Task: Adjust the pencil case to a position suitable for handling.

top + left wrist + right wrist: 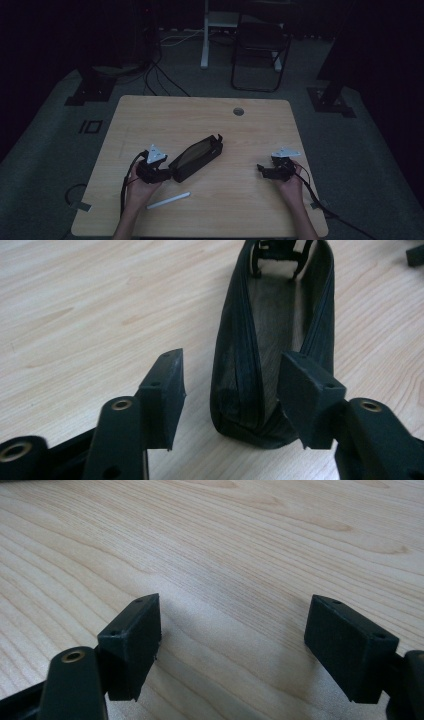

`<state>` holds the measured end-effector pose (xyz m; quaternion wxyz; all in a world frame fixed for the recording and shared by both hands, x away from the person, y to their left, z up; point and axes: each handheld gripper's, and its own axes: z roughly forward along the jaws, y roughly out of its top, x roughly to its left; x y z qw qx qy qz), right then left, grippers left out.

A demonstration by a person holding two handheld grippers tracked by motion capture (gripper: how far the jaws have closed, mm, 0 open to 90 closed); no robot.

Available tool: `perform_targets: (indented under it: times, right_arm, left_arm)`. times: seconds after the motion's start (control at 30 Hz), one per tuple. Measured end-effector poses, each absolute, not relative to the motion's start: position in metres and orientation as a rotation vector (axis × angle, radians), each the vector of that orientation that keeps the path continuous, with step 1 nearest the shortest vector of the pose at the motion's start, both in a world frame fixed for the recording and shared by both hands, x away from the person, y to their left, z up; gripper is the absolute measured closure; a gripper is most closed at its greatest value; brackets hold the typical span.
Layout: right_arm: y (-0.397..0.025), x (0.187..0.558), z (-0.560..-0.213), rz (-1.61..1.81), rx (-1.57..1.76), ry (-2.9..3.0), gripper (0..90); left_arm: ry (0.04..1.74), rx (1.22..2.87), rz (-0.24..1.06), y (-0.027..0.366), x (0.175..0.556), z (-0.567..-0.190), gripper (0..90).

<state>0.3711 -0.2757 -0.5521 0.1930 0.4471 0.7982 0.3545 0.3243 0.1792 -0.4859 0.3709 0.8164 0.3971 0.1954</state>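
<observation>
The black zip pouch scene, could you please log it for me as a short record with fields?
pouch: black zip pouch, unzipped, lying at mid-table
left gripper: open, fingers either side of the pouch's near end, not closed on it
right gripper: open, over bare wood, apart from the pouch
other item: white pen near the front edge, untouched
surface: wooden table

High view overhead, far; left gripper view close, sharing pouch [196, 157] [270, 365].
</observation>
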Motion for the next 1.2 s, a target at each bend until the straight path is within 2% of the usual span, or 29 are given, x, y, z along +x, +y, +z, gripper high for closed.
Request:
perform_targets:
  times: [0.3, 0.4, 0.8, 1.2]
  right_arm:
    - [-0.276, 0.371, -0.552, 0.995, 1.255, 2.24, 22.5]
    - [-0.276, 0.371, -0.552, 0.995, 1.255, 2.24, 22.5]
    - [-0.276, 0.371, -0.552, 0.995, 1.255, 2.24, 22.5]
    - [-0.276, 0.371, -0.552, 0.995, 1.255, 2.24, 22.5]
  left_arm:
    - [1.005, 2.127, 0.499, 0.177, 0.334, -0.49, 63.6]
    - [0.989, 2.142, 0.496, 0.174, 0.338, -0.489, 66.4]
    - [0.911, 2.201, 0.518, 0.158, 0.354, -0.488, 69.5]
    - [0.792, 2.227, 0.49, 0.163, 0.346, -0.489, 71.6]
